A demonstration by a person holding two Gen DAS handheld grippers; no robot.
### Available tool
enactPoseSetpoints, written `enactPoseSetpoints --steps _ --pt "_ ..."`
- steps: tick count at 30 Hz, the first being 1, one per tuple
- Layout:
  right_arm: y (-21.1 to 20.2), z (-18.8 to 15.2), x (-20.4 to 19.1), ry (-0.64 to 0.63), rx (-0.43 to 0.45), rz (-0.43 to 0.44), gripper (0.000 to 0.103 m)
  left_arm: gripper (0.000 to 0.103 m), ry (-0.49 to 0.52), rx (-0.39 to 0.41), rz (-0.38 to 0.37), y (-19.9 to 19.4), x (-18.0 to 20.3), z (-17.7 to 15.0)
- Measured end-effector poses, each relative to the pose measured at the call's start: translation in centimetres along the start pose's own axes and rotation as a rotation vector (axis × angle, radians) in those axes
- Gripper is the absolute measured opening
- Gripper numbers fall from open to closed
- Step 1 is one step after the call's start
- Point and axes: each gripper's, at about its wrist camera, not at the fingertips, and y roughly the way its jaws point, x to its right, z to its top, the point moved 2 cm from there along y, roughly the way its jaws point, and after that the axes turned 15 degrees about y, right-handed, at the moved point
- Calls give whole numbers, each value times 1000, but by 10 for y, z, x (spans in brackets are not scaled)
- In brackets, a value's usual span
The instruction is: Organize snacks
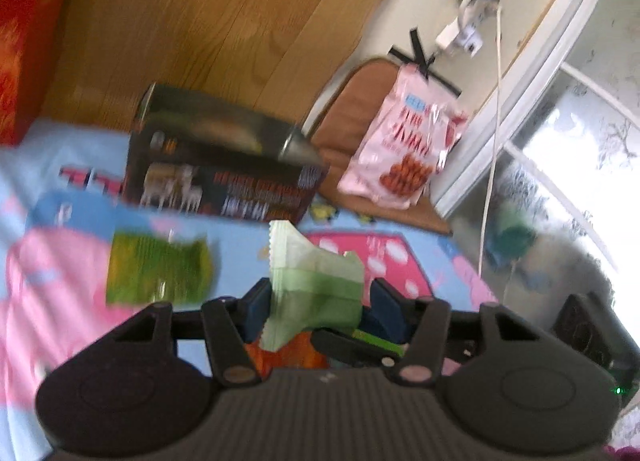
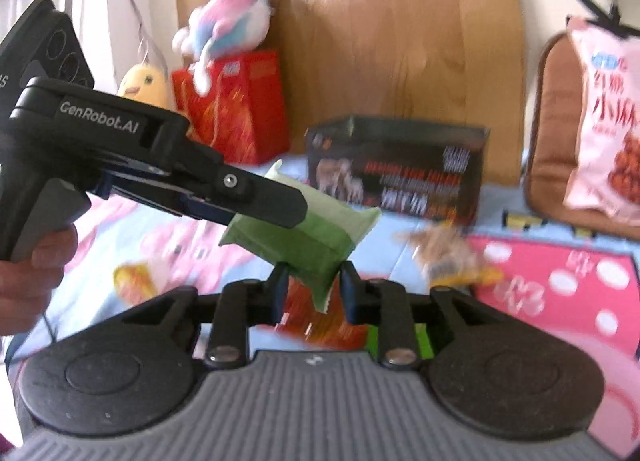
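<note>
A pale and dark green snack packet [image 1: 316,281] hangs in the air above the cartoon mat [image 1: 400,253]. My left gripper [image 1: 318,293] is shut on it, with a pad against each side. In the right wrist view the left gripper [image 2: 280,209] comes in from the left, gripping the upper part of the green packet [image 2: 320,233]. The packet's lower end sits between the fingers of my right gripper [image 2: 314,285], and both pads touch it. A hand [image 2: 36,261] holds the left gripper's handle.
A dark open box [image 2: 396,169] stands behind on the mat. Farther off, a pink snack bag [image 2: 608,121] leans on a brown cushion [image 1: 352,109]. Loose packets lie around: green-yellow [image 1: 160,269], brown-yellow [image 2: 448,257], orange [image 2: 320,325]. A red box [image 2: 236,109] and plush toys [image 2: 228,21] are at the back.
</note>
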Motion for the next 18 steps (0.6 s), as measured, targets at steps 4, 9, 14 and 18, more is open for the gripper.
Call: enactPoseSetpoints --steps 4,9,14,18 --pt "12 33 4 -32 87 -29 30 54 19 51 16 18 -16 43" --pt "50 87 18 -26 126 -34 30 54 -31 66 65 55 -59 80" --pt "110 103 27 -33 62 -92 31 58 -124 2 178 95 -100 88" --pt "106 106 41 48 72 -95 38 65 -90 18 203 88 -100 85"
